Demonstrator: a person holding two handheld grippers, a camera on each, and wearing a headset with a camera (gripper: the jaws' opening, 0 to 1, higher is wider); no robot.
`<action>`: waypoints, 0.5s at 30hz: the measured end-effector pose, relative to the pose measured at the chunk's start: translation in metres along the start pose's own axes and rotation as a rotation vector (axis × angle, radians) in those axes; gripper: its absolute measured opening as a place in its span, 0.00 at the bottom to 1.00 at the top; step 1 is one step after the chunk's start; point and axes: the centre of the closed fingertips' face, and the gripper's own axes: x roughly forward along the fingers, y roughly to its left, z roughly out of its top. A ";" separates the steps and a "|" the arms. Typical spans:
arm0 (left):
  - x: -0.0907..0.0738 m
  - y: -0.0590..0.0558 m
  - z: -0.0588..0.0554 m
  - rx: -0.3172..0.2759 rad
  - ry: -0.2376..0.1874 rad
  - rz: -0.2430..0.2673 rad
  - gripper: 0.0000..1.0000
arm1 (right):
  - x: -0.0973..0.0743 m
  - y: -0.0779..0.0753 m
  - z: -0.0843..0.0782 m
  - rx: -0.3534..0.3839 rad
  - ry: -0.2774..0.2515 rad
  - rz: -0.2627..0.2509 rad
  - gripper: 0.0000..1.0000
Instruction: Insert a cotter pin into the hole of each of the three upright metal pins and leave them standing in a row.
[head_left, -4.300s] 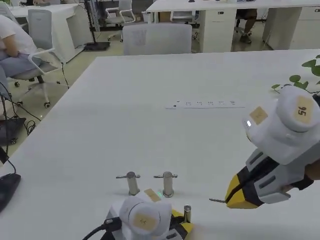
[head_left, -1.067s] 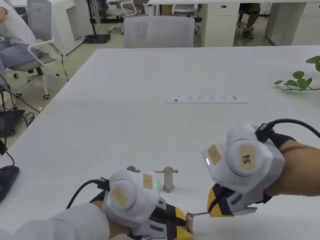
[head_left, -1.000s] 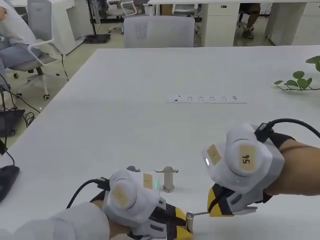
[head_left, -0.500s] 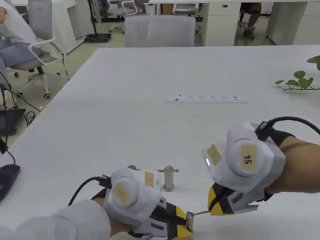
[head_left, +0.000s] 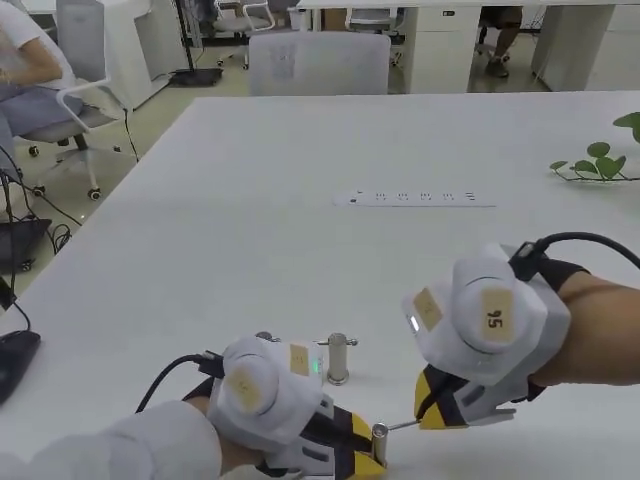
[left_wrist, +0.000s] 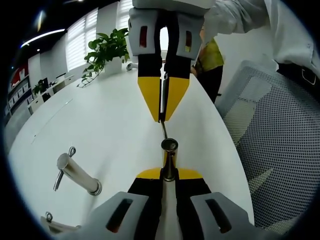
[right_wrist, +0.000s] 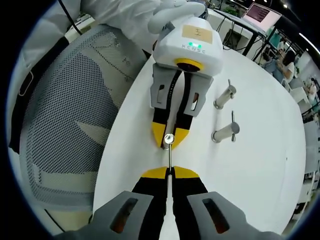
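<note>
Pin 1 (right_wrist: 225, 95) and pin 2 (right_wrist: 226, 131) cottered; your left gripper (head_left: 366, 455) clamps pin 3 (left_wrist: 168, 159), right gripper (left_wrist: 163, 111) pinches the last cotter pin (right_wrist: 170, 157).

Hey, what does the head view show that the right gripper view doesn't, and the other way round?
Head view: a white power strip on the white table, green plant leaves and a grey office chair beyond it. Right gripper view: a grey mesh chair beside the table, and two fitted upright metal pins seen whole, cotter pins through them. Both: the left gripper shut on the third metal pin, the right gripper holding a thin cotter pin that reaches that pin's top.
</note>
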 end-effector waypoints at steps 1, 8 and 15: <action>0.000 0.000 0.000 0.001 0.001 0.000 0.06 | 0.000 0.000 0.001 0.000 -0.002 0.000 0.03; 0.000 0.000 0.000 0.019 0.014 -0.010 0.06 | 0.001 0.000 0.002 -0.009 -0.002 0.007 0.03; 0.000 0.001 0.000 0.015 0.014 -0.012 0.06 | 0.003 0.000 0.004 -0.008 -0.008 0.009 0.03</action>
